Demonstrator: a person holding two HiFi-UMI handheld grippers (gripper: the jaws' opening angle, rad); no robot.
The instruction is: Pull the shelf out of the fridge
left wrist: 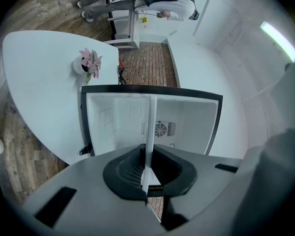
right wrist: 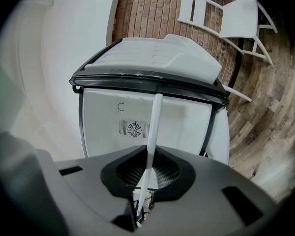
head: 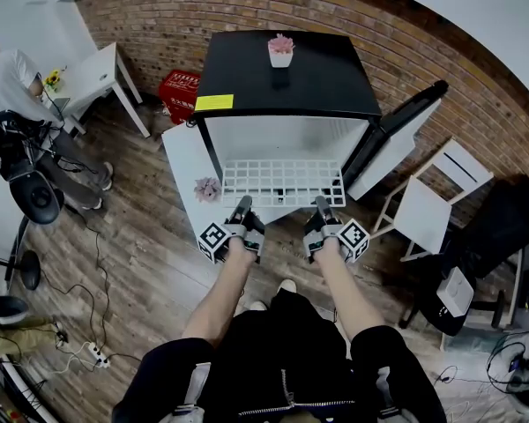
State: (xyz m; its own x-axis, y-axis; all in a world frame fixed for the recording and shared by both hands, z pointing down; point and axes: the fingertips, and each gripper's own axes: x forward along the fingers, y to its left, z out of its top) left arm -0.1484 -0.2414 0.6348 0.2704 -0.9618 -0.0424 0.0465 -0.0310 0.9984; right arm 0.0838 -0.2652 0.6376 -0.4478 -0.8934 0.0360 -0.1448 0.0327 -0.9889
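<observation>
A white wire shelf (head: 282, 183) sticks out level from the open front of a small black fridge (head: 286, 82). My left gripper (head: 241, 210) is shut on the shelf's near edge at the left. My right gripper (head: 323, 210) is shut on the same edge at the right. In the left gripper view the shelf (left wrist: 149, 132) shows edge-on as a thin white strip running from the left gripper (left wrist: 146, 181) into the white fridge interior (left wrist: 113, 122). The right gripper view shows the same strip (right wrist: 154, 124) clamped in the right gripper (right wrist: 144, 183).
The fridge door (head: 395, 139) hangs open at the right. A potted pink plant (head: 281, 49) and a yellow note (head: 214, 102) sit on the fridge top. A white table (head: 183, 161) with a pink flower (head: 207, 189) stands left, a white chair (head: 432, 201) right. A red crate (head: 178, 93) and a seated person (head: 13, 82) are far left.
</observation>
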